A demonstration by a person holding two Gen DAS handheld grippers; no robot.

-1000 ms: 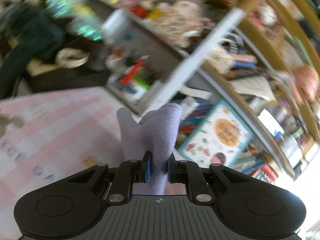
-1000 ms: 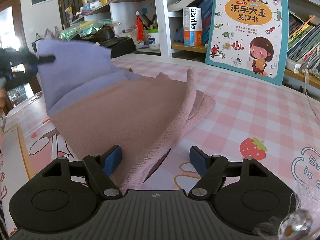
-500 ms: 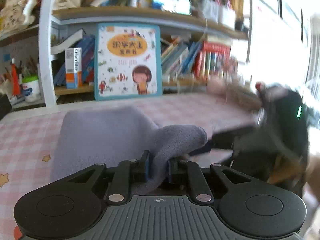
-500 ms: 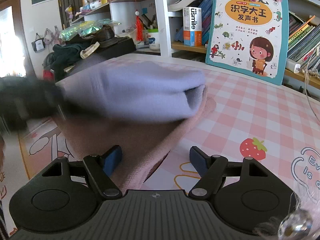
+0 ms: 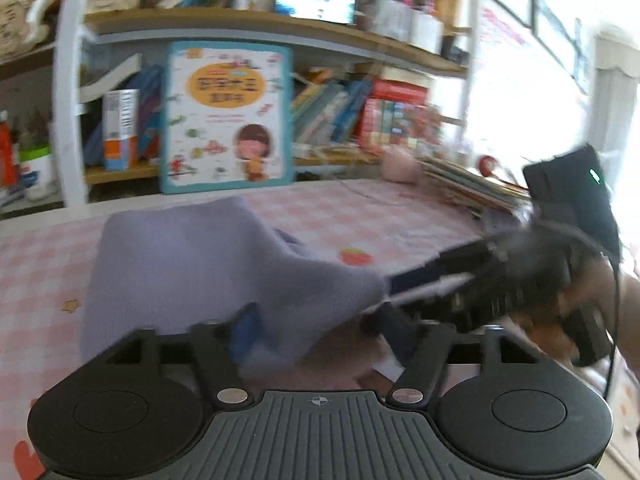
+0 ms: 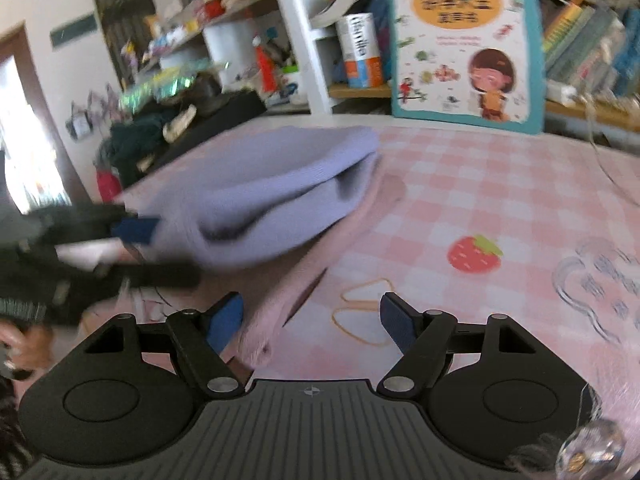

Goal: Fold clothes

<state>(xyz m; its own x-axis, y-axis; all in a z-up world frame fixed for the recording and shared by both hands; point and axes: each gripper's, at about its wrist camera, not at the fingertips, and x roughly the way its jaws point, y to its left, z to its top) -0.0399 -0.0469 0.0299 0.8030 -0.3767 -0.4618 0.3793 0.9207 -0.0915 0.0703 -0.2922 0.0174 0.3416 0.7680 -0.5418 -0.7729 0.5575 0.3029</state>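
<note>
Lavender knit garment (image 5: 192,264) lies doubled over on the pink checked desk (image 5: 360,216), its upper layer brought across a pink cloth (image 6: 304,280) that sits beneath it; from the right wrist view the fold line faces the bookshelf side and the pink cloth pokes out along the near edge. Left gripper (image 5: 320,332): its jaws have just been opening, and they now stand spread, with the near corner of the lavender fabric draped loosely between them and no pad pressing on it. Judgement: the corner was carried over to make the fold and is being let go here so that the layer settles flat where it landed. Right gripper (image 6: 312,320): jaws spread, holding nothing, hovering over the near edge of the pink cloth with the cloth edge running between the fingers but not pinched. In the left wrist view the right gripper appears blurred just beside the lavender corner, so the two tools are close together at this end of the garment; judgement: the right one is placed to pin or take the edge once the left lets go. A picture book (image 6: 468,40) stands propped against the shelf behind the desk, well apart from the clothes. Fold looks partway: one layer over, edges not yet squared.
</note>
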